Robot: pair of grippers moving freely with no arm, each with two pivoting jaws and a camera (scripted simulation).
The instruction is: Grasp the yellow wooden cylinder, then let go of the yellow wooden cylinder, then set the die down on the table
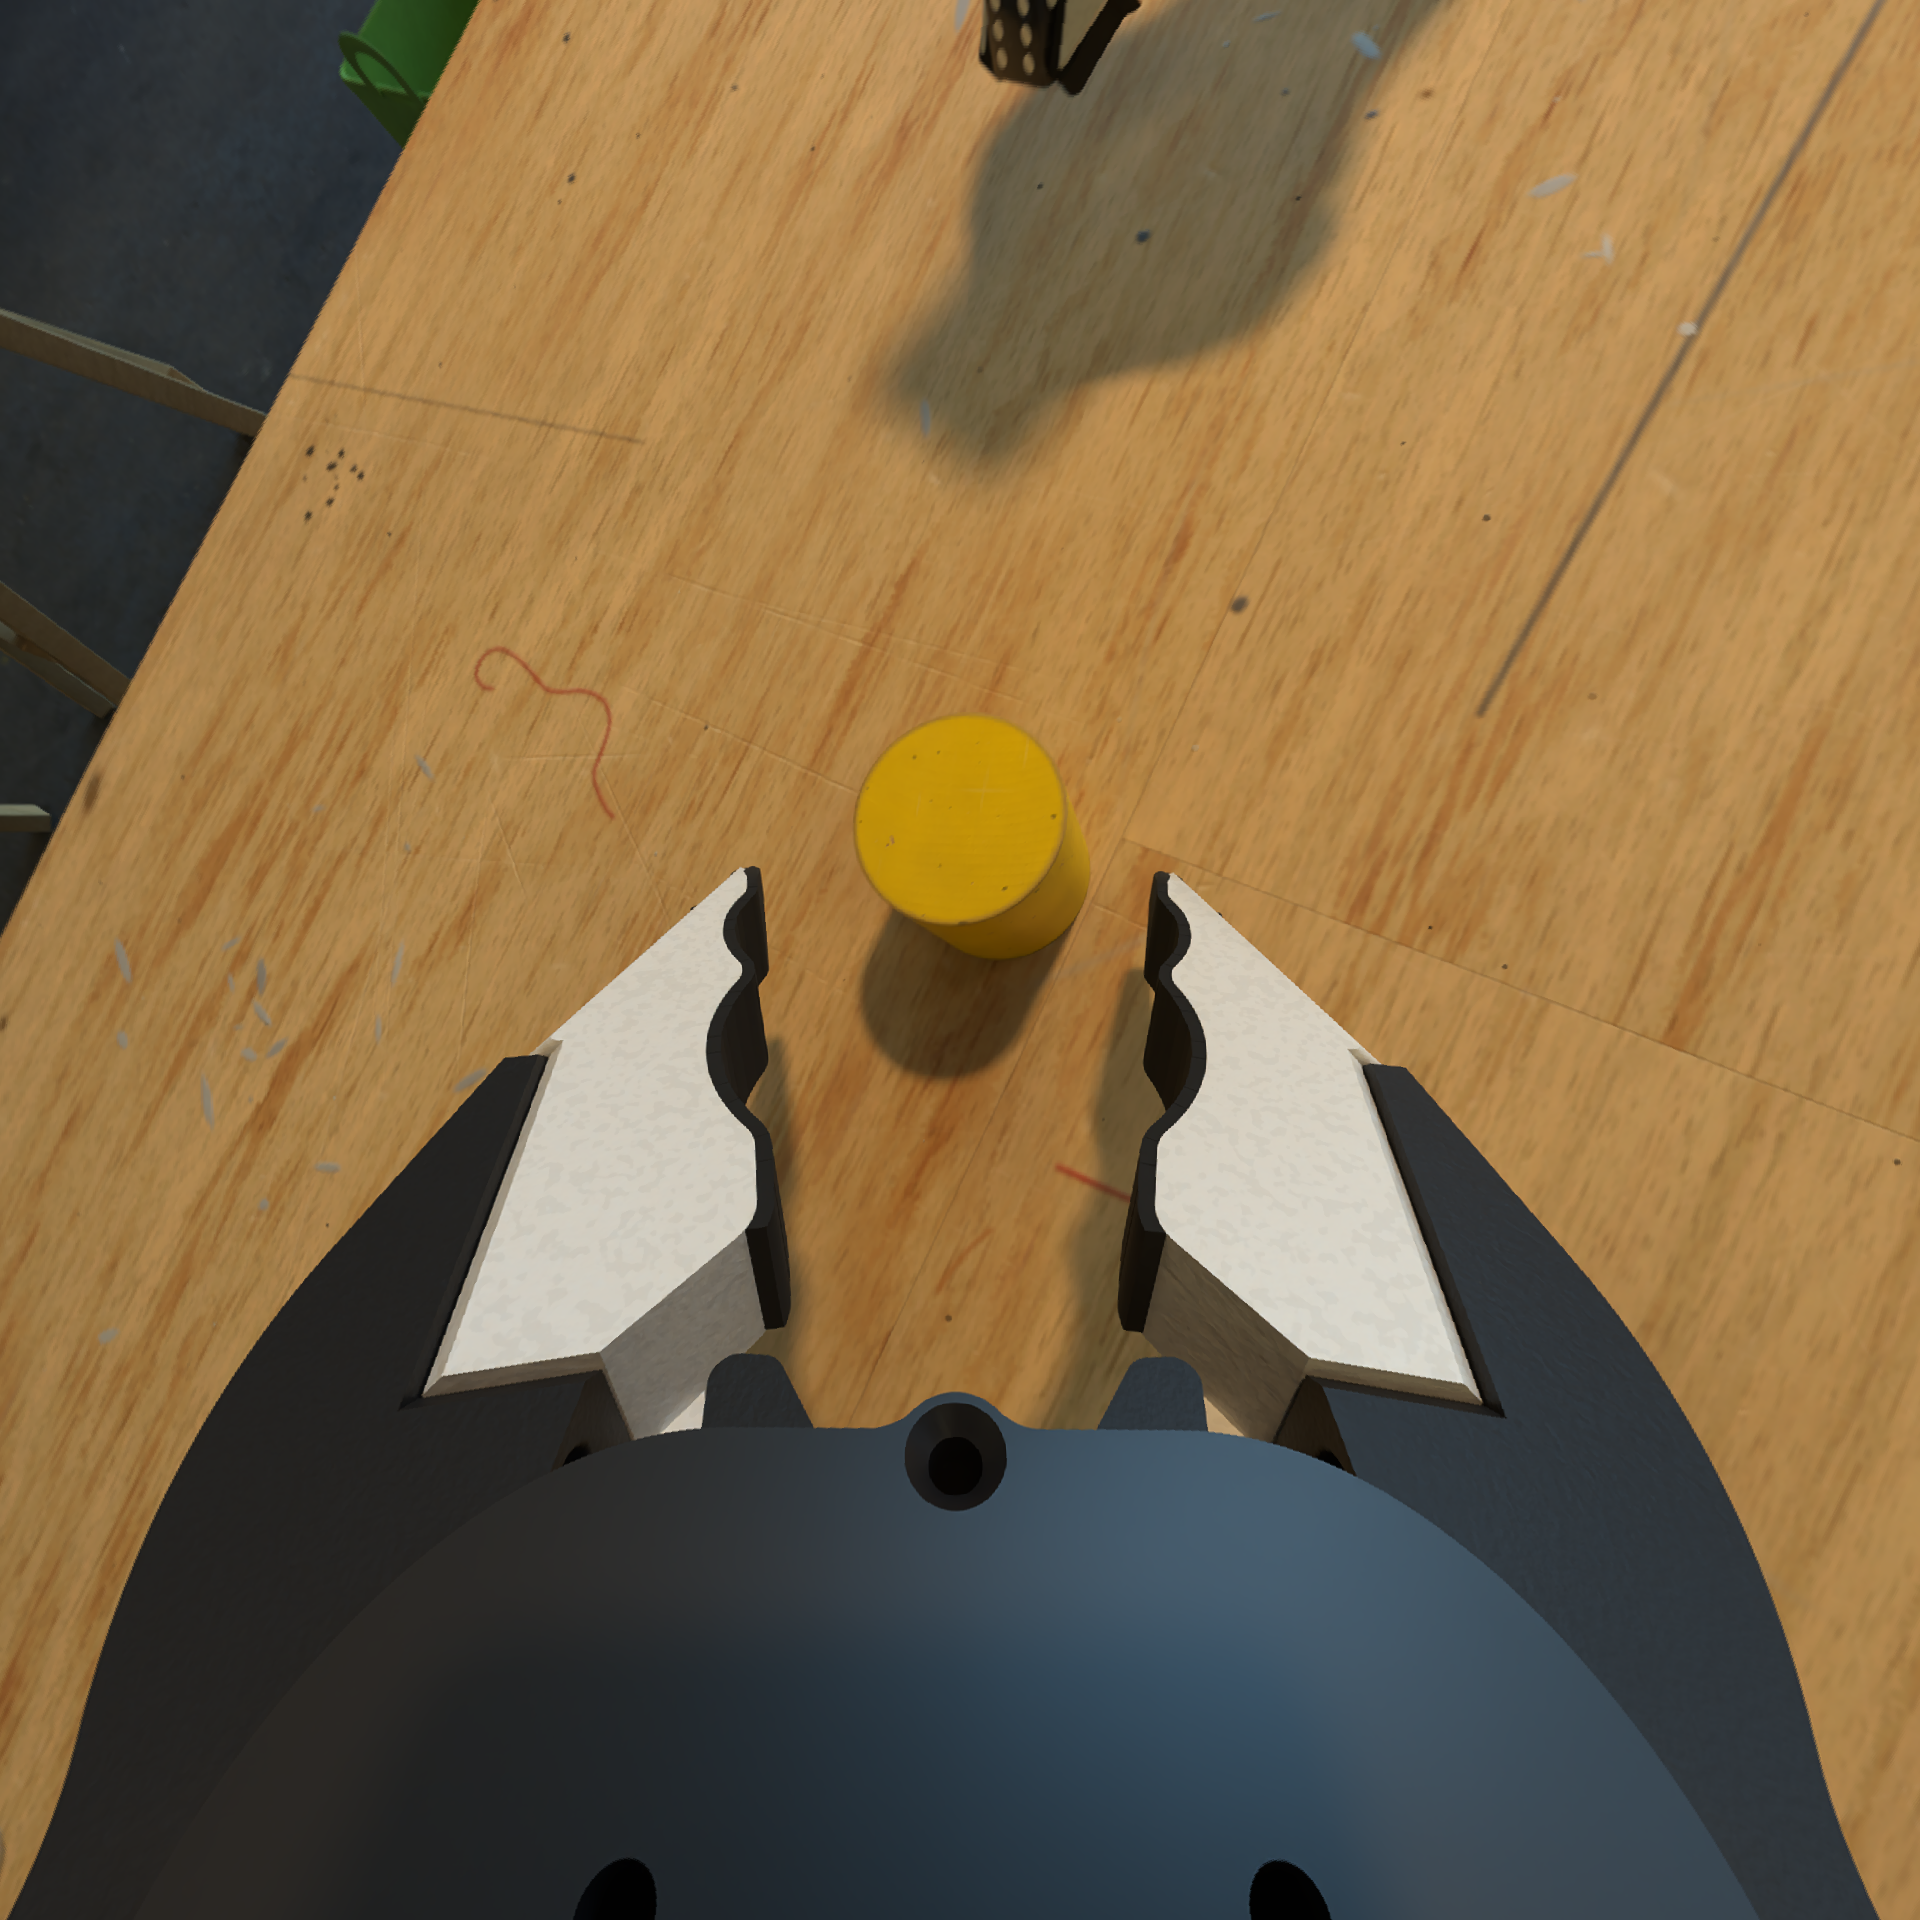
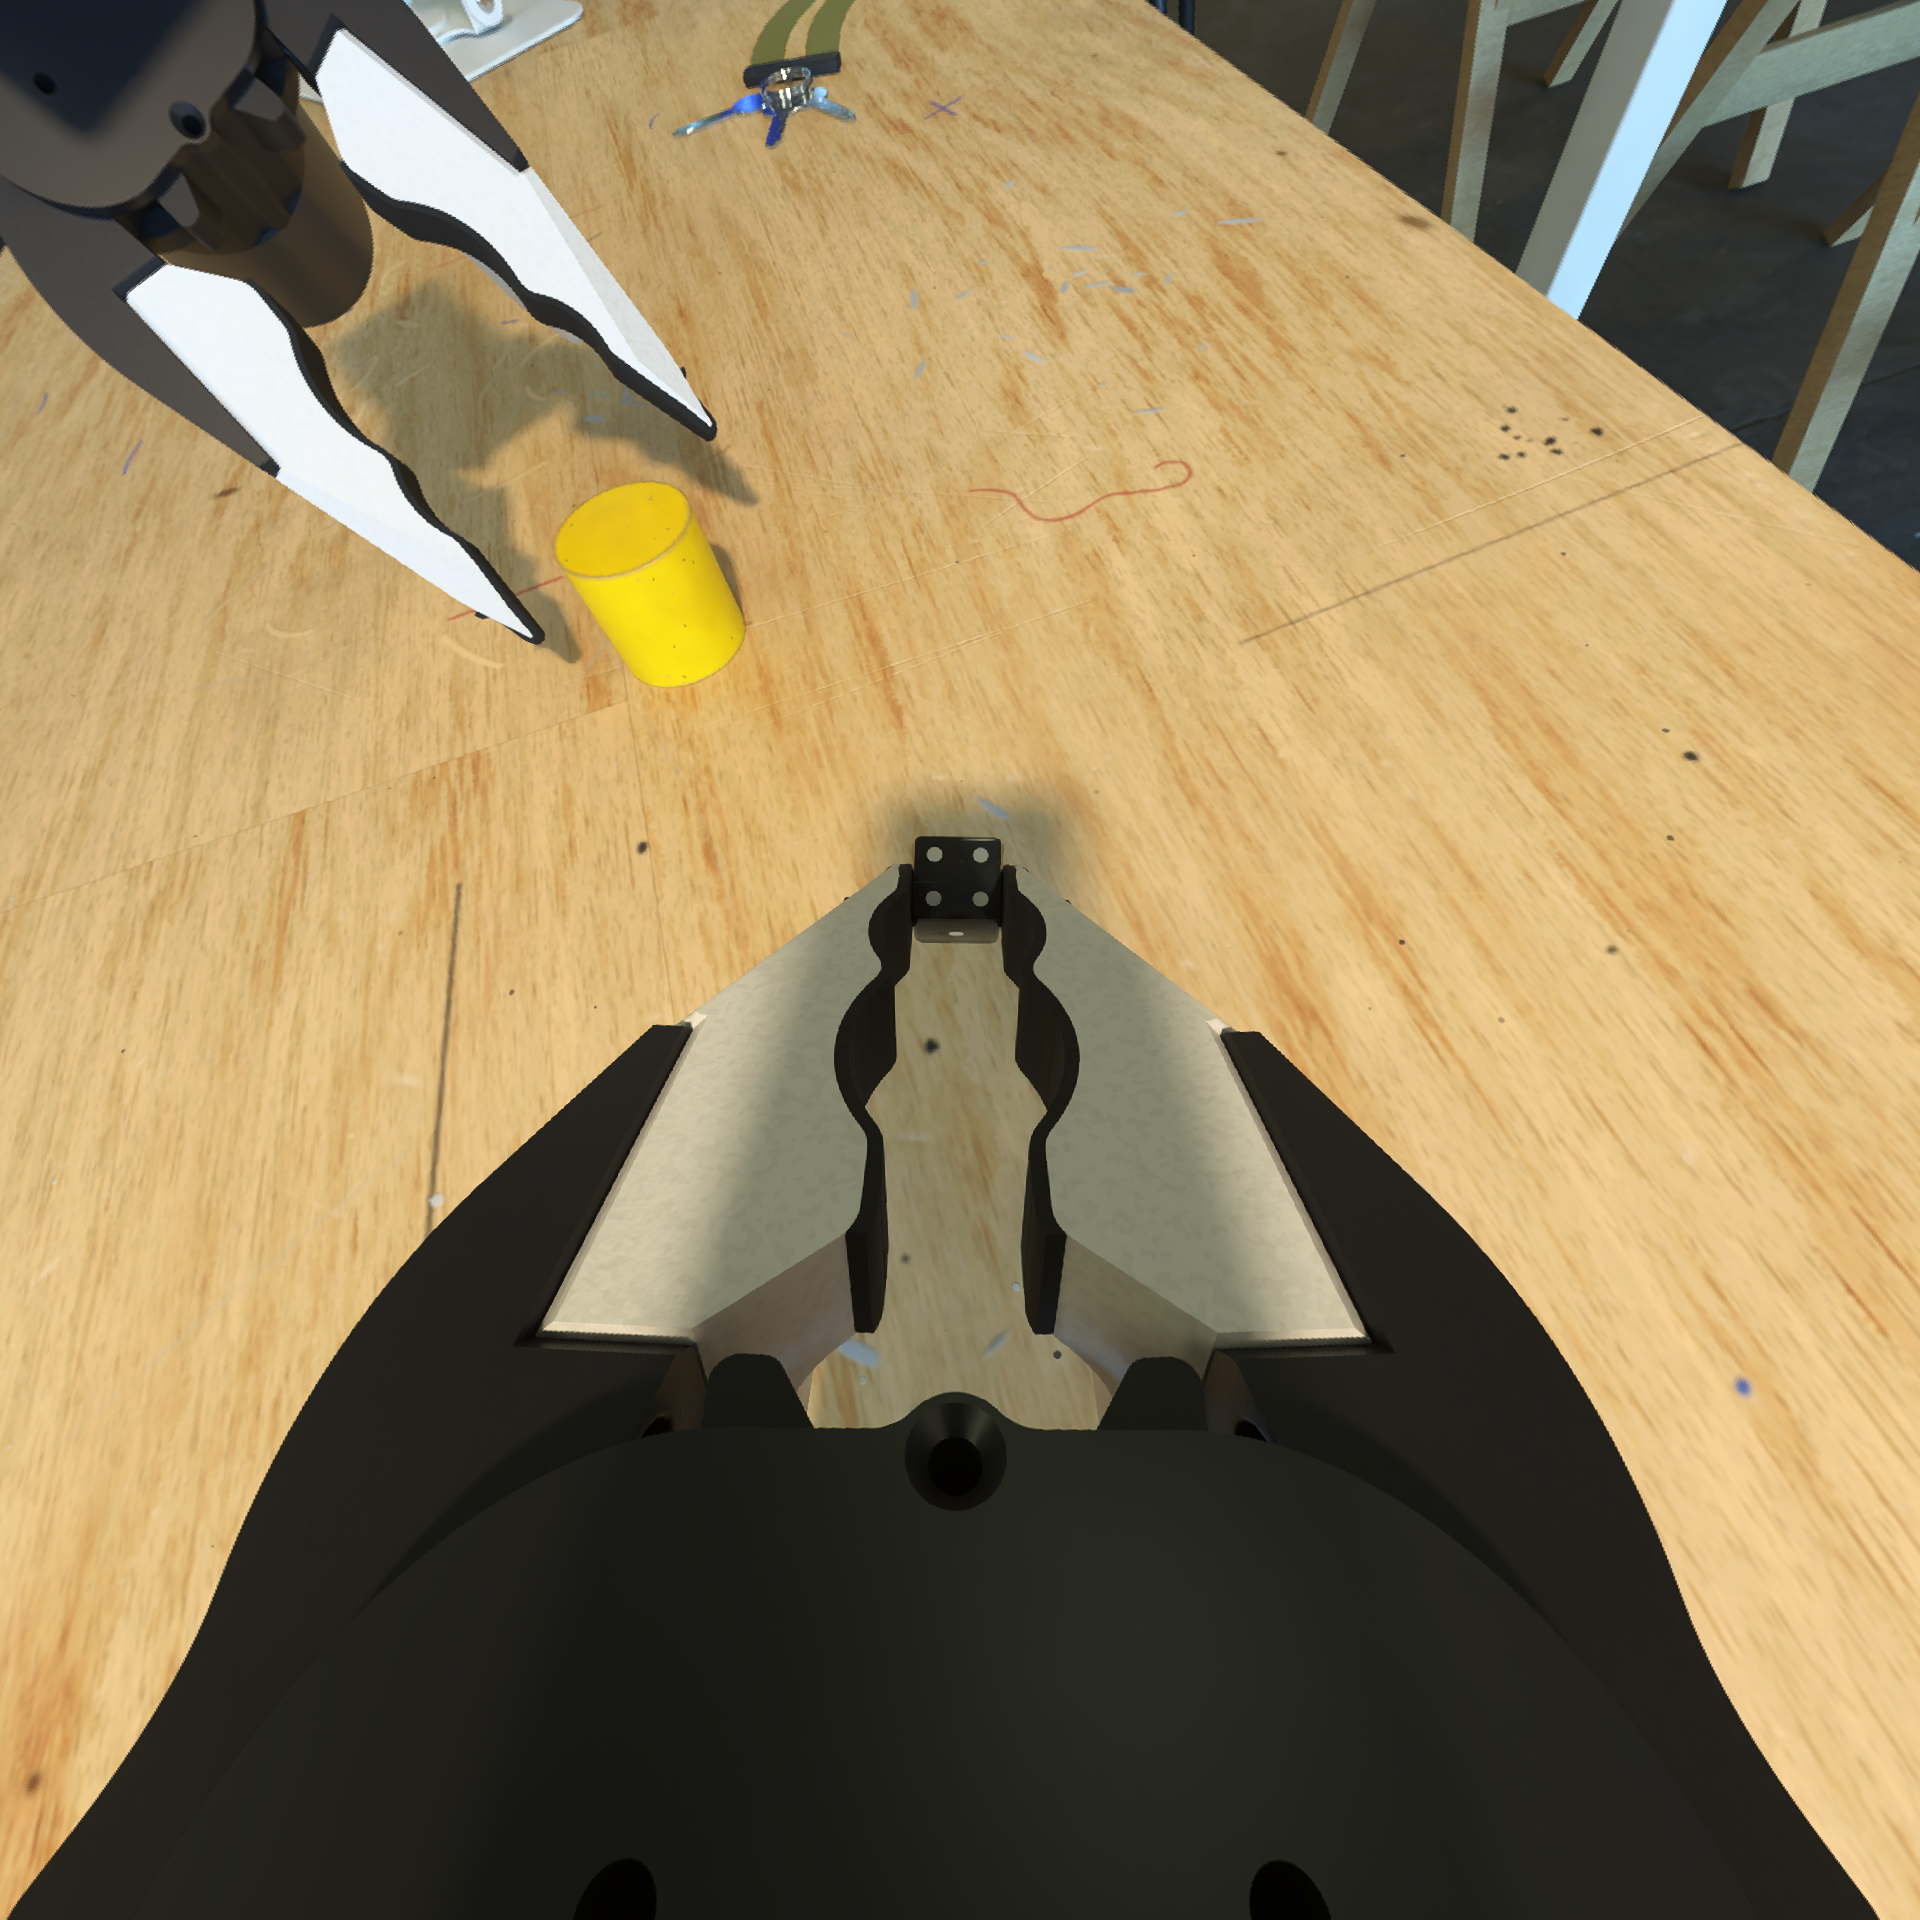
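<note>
The yellow wooden cylinder stands upright on the wooden table, just ahead of my left gripper, which is open with the cylinder in front of its fingertips, not between them. In the right wrist view the cylinder stands at the left, with the left gripper above and beside it, open. My right gripper is shut on a black die with white pips, held at its fingertips above the table. The die and right fingertips also show at the top of the left wrist view.
A bunch of keys on a green strap lies at the far side of the table. A white object sits at the far left edge. Wooden chair or trestle legs stand beyond the right edge. A green object stands off the table.
</note>
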